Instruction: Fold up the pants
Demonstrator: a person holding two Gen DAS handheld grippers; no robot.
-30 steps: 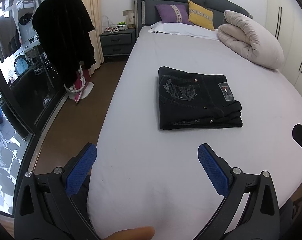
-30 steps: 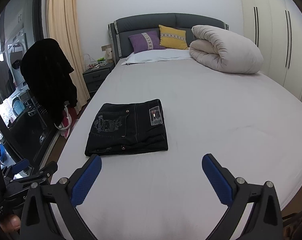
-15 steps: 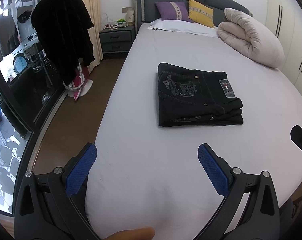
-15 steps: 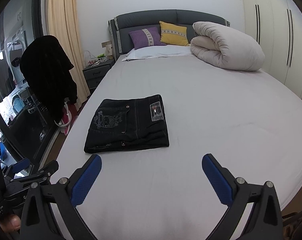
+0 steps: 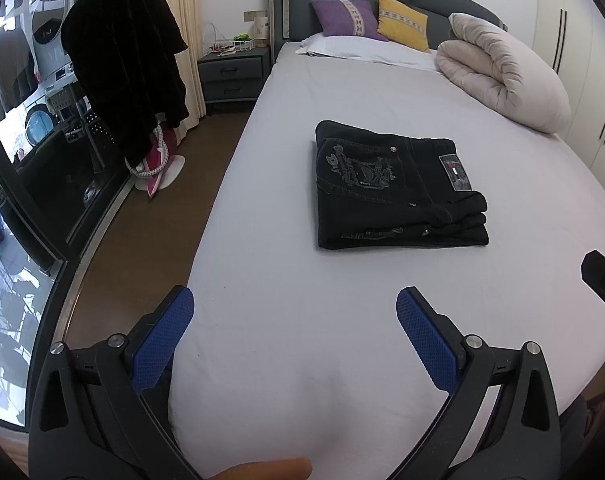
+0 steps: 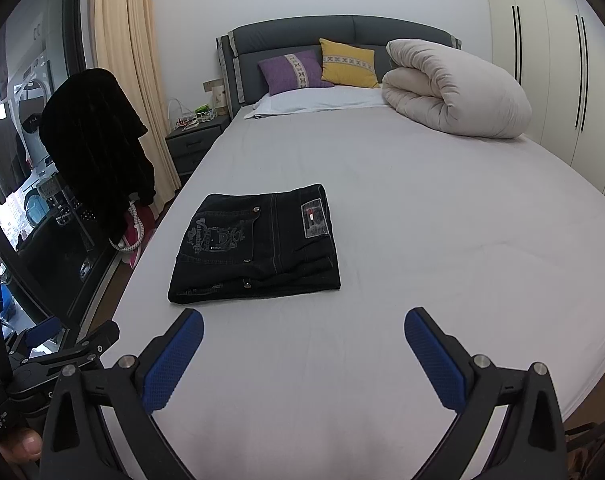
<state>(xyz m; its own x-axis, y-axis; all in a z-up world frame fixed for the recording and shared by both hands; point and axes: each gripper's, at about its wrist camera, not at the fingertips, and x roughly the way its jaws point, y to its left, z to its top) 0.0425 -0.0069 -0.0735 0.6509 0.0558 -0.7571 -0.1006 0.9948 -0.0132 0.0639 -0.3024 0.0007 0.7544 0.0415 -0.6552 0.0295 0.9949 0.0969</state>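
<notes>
Holding both tools clear, you have the left gripper (image 5: 294, 332) and right gripper (image 6: 302, 354) spread wide, gripping nothing, short of the pants (image 5: 398, 188). Any further nudge risks dragging the stacked layers askew. Beyond your fingertips, the pants lie on the bed (image 5: 302, 272), a compact black rectangle, pocket embroidery and label upward.

We are in a home bedroom: a wide bed with a pale grey sheet (image 6: 442, 220) and padded dark grey headboard (image 6: 342, 34), purple and yellow cushions (image 6: 294, 70), a rolled cream duvet (image 6: 454, 88), a dark grey two-drawer nightstand (image 5: 233, 76), and tall white wardrobe doors (image 6: 550, 60). Behind the glass there seem to be washing machines (image 5: 48, 28).
</notes>
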